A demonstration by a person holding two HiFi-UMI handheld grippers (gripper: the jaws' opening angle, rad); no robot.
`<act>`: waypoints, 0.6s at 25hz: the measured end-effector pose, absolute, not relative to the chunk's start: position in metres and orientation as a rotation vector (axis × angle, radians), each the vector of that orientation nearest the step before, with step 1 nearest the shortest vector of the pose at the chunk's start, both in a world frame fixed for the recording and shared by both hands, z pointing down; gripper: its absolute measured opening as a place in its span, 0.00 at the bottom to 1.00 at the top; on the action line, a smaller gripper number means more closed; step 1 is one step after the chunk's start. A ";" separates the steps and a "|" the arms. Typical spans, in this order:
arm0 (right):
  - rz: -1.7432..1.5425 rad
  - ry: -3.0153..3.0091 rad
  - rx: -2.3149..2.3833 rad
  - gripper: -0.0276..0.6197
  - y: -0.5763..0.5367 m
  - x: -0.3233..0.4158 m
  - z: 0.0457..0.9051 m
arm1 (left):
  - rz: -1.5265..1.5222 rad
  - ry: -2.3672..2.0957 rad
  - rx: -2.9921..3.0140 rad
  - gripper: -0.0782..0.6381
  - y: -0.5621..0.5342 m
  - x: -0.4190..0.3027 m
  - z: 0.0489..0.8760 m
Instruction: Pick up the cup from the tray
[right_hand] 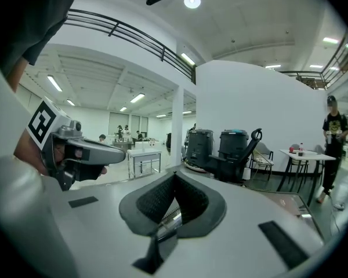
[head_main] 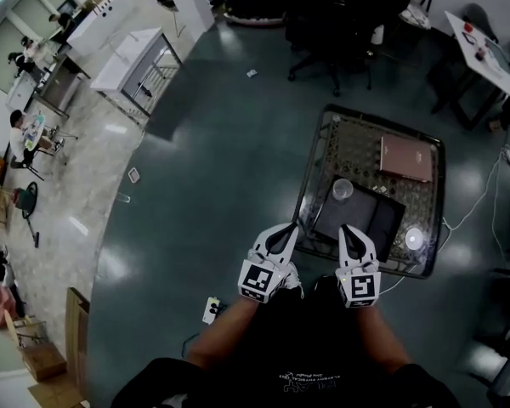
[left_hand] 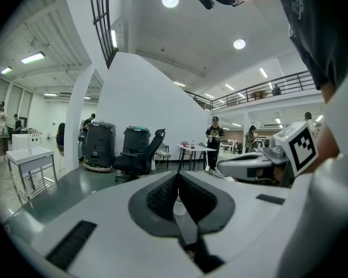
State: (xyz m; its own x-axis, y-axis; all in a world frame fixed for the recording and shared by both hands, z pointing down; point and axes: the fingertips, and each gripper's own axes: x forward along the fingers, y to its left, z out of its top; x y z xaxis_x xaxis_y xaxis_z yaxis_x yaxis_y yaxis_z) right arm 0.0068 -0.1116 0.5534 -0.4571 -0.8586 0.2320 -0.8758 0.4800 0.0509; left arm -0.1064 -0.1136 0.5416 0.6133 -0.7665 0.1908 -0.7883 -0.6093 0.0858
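The white left tongs [head_main: 286,227] and white right tongs [head_main: 345,229] are both pressed closed, gripping nothing, by the near edge of the glass-topped counter [head_main: 350,141]. The clear round cup [head_main: 342,189] stands in the far-left corner of the black square tray [head_main: 376,221].

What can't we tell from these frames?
- Clear cup on the dark tray: contents, head view, too small and dim.
- Small round white object by the tray: identity, head view, too small.
- Cup in gripper views: not identifiable; left gripper and right gripper bodies fill the lower frame.
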 end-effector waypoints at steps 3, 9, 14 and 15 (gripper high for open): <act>0.131 -2.480 1.502 0.06 -0.118 0.007 0.562 | 0.215 -1.280 2.675 0.12 -0.121 -0.106 0.547; 0.181 -2.447 1.524 0.06 -0.133 0.015 0.585 | 0.241 -1.258 2.672 0.12 -0.144 -0.100 0.560; 0.243 -2.417 1.528 0.06 -0.149 0.024 0.603 | 0.272 -1.251 2.653 0.12 -0.160 -0.094 0.571; 0.256 -2.409 1.529 0.06 -0.153 0.028 0.610 | 0.275 -1.248 2.649 0.12 -0.163 -0.091 0.574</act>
State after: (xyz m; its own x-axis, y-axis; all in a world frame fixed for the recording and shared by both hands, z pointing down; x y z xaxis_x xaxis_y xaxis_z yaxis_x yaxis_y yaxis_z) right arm 0.0279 -0.1531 0.6098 -0.4028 -0.8562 0.3235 -0.9051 0.4251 -0.0016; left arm -0.0913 -0.1631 0.5740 0.6263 -0.7379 0.2514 -0.7753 -0.6235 0.1013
